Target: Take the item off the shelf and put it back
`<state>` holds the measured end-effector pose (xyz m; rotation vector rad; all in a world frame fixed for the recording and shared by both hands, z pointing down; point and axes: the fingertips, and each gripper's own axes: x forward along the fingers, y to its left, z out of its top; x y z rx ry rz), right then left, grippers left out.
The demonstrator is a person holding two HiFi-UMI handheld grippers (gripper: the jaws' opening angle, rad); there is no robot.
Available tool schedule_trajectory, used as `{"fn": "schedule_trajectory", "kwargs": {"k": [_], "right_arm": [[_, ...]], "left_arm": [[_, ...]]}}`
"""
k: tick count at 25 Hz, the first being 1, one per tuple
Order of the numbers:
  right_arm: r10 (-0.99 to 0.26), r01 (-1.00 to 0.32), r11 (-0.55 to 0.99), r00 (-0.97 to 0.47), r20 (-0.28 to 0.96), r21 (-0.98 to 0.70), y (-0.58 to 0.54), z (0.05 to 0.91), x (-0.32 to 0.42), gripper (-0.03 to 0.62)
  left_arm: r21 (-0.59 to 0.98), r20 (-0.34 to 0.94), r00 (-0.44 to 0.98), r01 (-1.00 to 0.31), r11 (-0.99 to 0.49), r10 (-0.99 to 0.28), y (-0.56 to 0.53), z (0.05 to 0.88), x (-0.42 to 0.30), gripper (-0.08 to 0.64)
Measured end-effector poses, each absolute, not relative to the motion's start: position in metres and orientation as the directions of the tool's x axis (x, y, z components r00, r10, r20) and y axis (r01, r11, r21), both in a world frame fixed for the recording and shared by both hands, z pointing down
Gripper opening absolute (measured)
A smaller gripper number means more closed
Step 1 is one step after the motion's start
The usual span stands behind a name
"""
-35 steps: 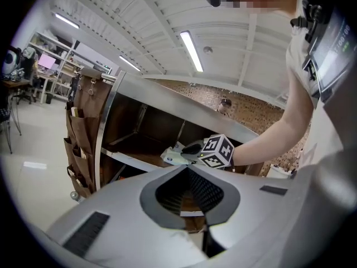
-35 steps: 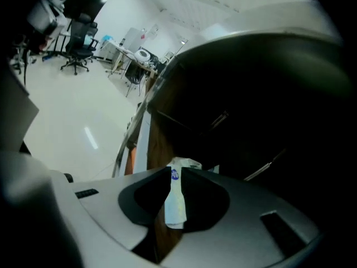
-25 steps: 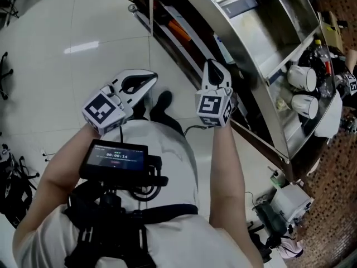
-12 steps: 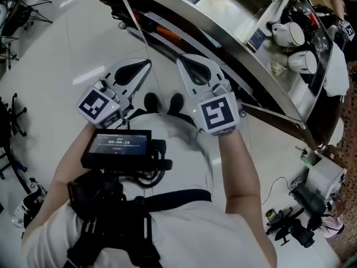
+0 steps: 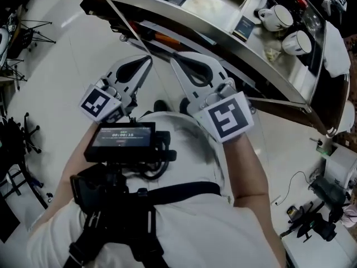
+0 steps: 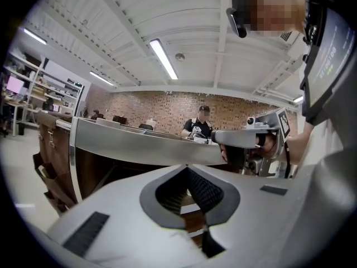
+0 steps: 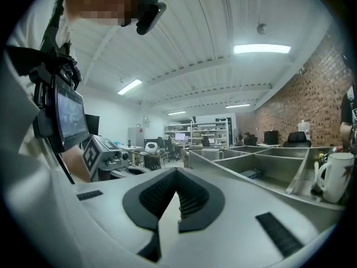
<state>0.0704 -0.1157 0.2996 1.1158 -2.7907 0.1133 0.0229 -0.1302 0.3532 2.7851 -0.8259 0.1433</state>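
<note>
Your shelf (image 5: 223,33): dull brushed metal. Mug (image 5: 277,17): glossy white. Floor (image 5: 67,60): smooth, shiny tile. Your left gripper (image 5: 148,58) and right gripper (image 5: 172,60): matt grey plastic, ribbed black pads (image 7: 192,200).

Person, upper body: white short-sleeved shirt (image 5: 189,228); black chest harness (image 5: 184,191) of webbing straps; small black-framed screen (image 5: 121,139) mounted on it, readout lit, with a looped black cable (image 5: 146,175) beneath. Left gripper (image 5: 148,58) and right gripper (image 5: 172,59) — pale grey moulded shells, jaws lined with black ribbed pads (image 6: 207,190) round a diamond-shaped opening. Behind the jaws of each — a white cube with black square markers: left cube (image 5: 101,104), right cube (image 5: 227,118).
</note>
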Motion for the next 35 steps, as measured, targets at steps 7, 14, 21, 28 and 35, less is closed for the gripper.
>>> {"fn": "schedule_trajectory", "kwargs": {"k": [7, 14, 21, 28, 35], "right_arm": [[-0.702, -0.708, 0.704, -0.706, 0.095, -0.064, -0.12, 0.297, 0.079, 0.002], [-0.711, -0.716, 0.695, -0.699, 0.083, -0.066, -0.118, 0.304, 0.081, 0.0], [-0.707, -0.713, 0.692, -0.701, 0.093, -0.113, -0.115, 0.307, 0.083, 0.0], [-0.707, -0.712, 0.69, -0.702, 0.086, -0.132, -0.113, 0.308, 0.079, 0.0], [-0.706, -0.71, 0.693, -0.703, 0.085, -0.123, -0.113, 0.307, 0.076, 0.0]], "left_arm": [[0.17, 0.145, 0.85, -0.525, -0.834, -0.506, -0.134, 0.342, 0.037, 0.0], [0.147, 0.158, 0.851, -0.523, -0.84, -0.502, -0.131, 0.348, 0.04, 0.0], [0.143, 0.161, 0.848, -0.527, -0.838, -0.506, -0.133, 0.35, 0.04, 0.0], [0.144, 0.166, 0.852, -0.519, -0.843, -0.497, -0.132, 0.352, 0.04, 0.0], [0.143, 0.162, 0.858, -0.51, -0.848, -0.488, -0.132, 0.352, 0.041, 0.0]]}}
